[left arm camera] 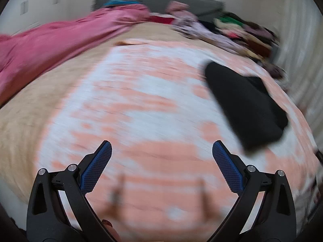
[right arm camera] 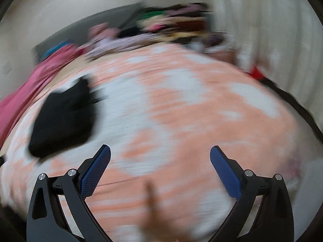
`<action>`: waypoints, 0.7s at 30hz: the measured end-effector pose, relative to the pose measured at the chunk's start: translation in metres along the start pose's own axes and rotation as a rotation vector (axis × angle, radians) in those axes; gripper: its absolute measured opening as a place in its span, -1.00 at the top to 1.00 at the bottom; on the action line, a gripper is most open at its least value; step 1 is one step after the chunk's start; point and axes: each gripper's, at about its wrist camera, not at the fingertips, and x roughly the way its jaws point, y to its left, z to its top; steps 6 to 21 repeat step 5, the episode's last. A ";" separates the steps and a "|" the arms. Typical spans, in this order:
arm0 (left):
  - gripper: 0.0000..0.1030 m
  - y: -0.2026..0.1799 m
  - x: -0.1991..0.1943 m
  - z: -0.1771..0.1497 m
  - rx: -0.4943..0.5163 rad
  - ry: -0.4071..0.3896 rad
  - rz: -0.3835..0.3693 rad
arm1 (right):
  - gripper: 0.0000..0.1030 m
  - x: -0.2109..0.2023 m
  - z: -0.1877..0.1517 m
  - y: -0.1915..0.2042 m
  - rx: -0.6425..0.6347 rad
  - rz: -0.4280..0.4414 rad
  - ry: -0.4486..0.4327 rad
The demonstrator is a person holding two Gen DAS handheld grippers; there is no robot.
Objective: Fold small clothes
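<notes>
A black folded garment (left arm camera: 245, 104) lies on the peach-and-white bedspread (left arm camera: 141, 100), ahead and to the right of my left gripper (left arm camera: 161, 151). In the right wrist view the same black garment (right arm camera: 64, 117) sits ahead and to the left of my right gripper (right arm camera: 160, 155). Both grippers hover over the bedspread (right arm camera: 191, 111) with their blue-padded fingers wide apart and nothing between them. Both views are blurred by motion.
A pink blanket (left arm camera: 50, 46) runs along the bed's left side. A pile of mixed clothes (left arm camera: 238, 30) is heaped at the far right against the wall; it also shows as the clothes pile (right arm camera: 171, 24). A dark headboard (left arm camera: 153, 0) stands behind.
</notes>
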 end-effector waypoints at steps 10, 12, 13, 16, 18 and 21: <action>-0.82 0.099 0.032 0.039 -0.083 0.013 0.220 | -0.91 -0.002 -0.002 -0.127 0.155 -0.353 -0.024; -0.82 0.099 0.032 0.039 -0.083 0.013 0.220 | -0.91 -0.002 -0.002 -0.127 0.155 -0.353 -0.024; -0.82 0.099 0.032 0.039 -0.083 0.013 0.220 | -0.91 -0.002 -0.002 -0.127 0.155 -0.353 -0.024; -0.82 0.099 0.032 0.039 -0.083 0.013 0.220 | -0.91 -0.002 -0.002 -0.127 0.155 -0.353 -0.024; -0.82 0.099 0.032 0.039 -0.083 0.013 0.220 | -0.91 -0.002 -0.002 -0.127 0.155 -0.353 -0.024; -0.82 0.099 0.032 0.039 -0.083 0.013 0.220 | -0.91 -0.002 -0.002 -0.127 0.155 -0.353 -0.024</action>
